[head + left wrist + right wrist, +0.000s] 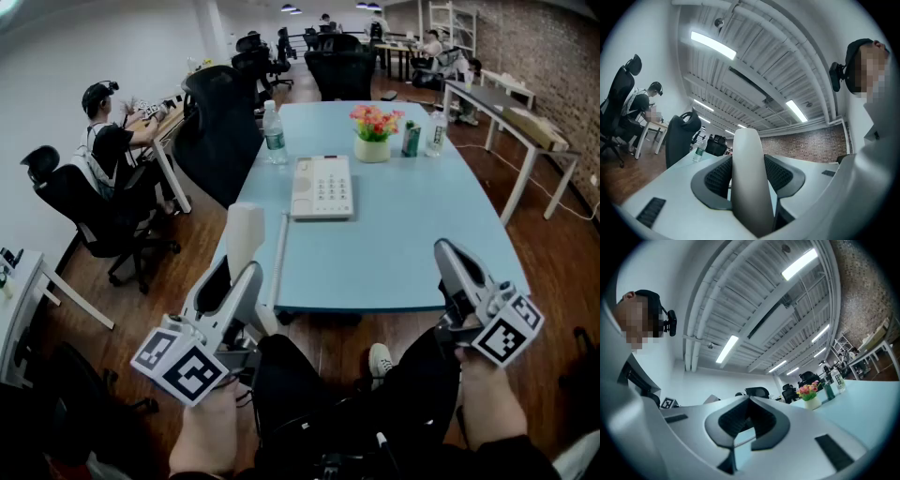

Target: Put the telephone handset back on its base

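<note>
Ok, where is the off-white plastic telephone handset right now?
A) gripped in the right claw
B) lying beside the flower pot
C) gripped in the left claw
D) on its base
C: the left gripper view shows the off-white plastic telephone handset pinched in the left claw, while the cream push-button telephone base sits with its cradle bare.

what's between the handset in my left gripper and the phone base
Nothing visible: bare table lies between the handset, clamped in the left gripper, and the base. The water bottle stands beyond the base, off to its left.
</note>
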